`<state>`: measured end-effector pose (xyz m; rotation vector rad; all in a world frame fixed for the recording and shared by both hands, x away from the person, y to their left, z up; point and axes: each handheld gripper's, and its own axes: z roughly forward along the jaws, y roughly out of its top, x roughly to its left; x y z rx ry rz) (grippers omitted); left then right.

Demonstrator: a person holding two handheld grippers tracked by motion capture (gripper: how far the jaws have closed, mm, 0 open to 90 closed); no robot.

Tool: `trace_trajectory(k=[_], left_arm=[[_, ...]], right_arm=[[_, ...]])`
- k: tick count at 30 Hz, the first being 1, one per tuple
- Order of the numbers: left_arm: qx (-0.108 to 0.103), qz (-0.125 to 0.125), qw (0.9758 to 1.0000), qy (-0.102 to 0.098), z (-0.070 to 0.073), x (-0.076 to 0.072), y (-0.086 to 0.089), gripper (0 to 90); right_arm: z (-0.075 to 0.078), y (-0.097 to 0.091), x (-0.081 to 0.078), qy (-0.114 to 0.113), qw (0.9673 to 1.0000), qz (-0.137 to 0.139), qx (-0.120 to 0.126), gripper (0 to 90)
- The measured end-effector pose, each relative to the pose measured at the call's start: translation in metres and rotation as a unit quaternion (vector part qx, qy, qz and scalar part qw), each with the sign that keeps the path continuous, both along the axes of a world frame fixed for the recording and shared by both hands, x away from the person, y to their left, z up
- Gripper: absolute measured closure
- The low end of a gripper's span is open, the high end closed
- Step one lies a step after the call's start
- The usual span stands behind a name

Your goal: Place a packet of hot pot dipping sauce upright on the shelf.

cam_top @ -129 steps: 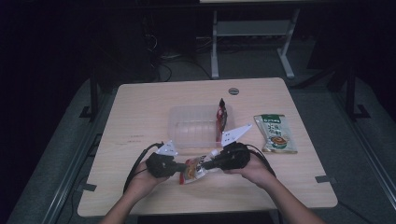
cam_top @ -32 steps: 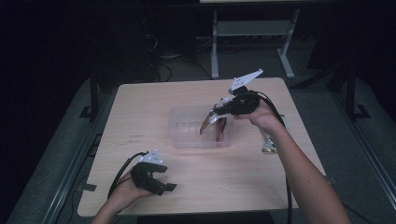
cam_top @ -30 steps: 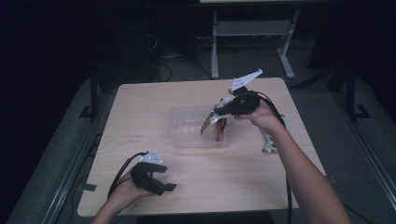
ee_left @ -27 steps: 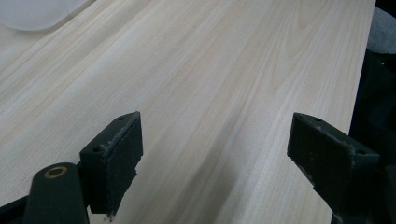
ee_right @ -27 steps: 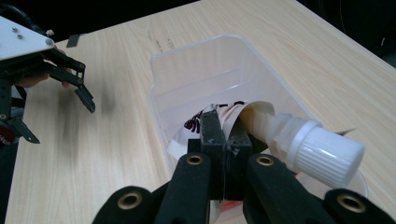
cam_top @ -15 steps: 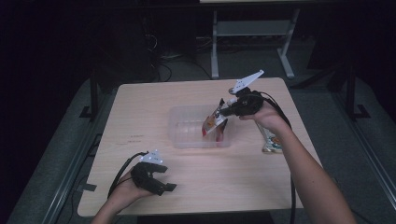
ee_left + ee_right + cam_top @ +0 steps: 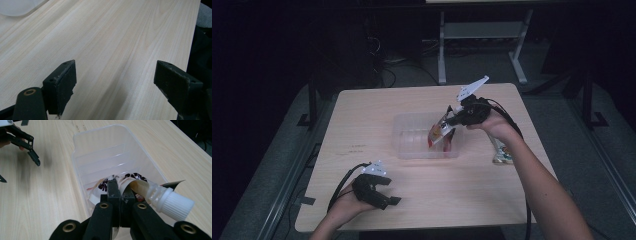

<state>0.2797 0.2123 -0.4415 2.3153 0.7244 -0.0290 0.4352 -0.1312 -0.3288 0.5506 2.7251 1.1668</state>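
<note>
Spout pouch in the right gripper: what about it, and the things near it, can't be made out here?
- Spout pouch: right gripper view, lower body hidden behind the shut right gripper; print too crumpled to read.
- Dark packet in the clear bin: high view, too small and dim to identify.
- Packet on the table: high view, mostly covered by the person's right forearm.

One clear bin (image 7: 414, 145); two spouted pouches (image 7: 438, 134) (image 7: 450, 141); one flat packet (image 7: 501, 154); two tongs (image 7: 393, 195) (image 7: 447, 120).
</note>
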Motion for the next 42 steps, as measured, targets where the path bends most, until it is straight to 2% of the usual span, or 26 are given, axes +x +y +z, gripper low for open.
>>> trace_trajectory(k=[8,9,16,22,23,29,36,38,39,40,42], left_arm=[[-0.002,-0.001,1.0,0.0,-0.002,0.0,-0.002,17.7],[-0.002,-0.002,1.0,-0.001,-0.002,-0.001,-0.002,17.7],[-0.002,-0.004,1.0,-0.001,-0.002,0.0,-0.002,17.7],[-0.002,-0.005,1.0,-0.001,-0.002,-0.001,-0.002,17.7],[-0.002,-0.005,1.0,-0.001,-0.002,-0.001,-0.002,17.7],[-0.003,-0.005,1.0,0.0,-0.002,-0.001,-0.003,17.7],[0.0,-0.007,1.0,0.002,-0.002,0.0,-0.002,17.7],[0.0,-0.007,1.0,0.002,-0.002,0.0,-0.002,17.7],[0.001,-0.007,1.0,0.002,-0.002,0.0,-0.002,17.7],[0.001,-0.007,1.0,0.001,-0.002,0.0,-0.002,17.7],[-0.002,-0.007,1.0,0.0,-0.002,0.0,-0.002,17.7]], right_arm=[[-0.003,0.007,0.003,0.001,0.9999,-0.005,0.014,89.3],[-0.004,0.007,0.005,-0.004,0.9999,-0.001,0.011,89.3],[-0.008,0.017,0.006,0.001,0.9999,-0.003,0.017,89.2],[-0.014,0.025,0.008,-0.001,1.0,0.003,0.007,89.0],[-0.014,0.027,0.007,0.008,0.9999,-0.001,0.01,89.0],[-0.018,0.032,0.008,0.003,1.0,0.006,0.003,88.5],[-0.021,0.037,0.007,0.012,0.9999,0.005,-0.002,85.5],[-0.023,0.039,0.007,0.005,0.9999,0.011,-0.008,84.7],[-0.022,0.04,0.006,0.013,0.9999,0.006,-0.003,84.3],[-0.022,0.04,0.007,0.005,0.9999,0.012,-0.001,83.9],[-0.02,0.04,0.005,0.009,0.9999,0.01,0.009,82.3]])
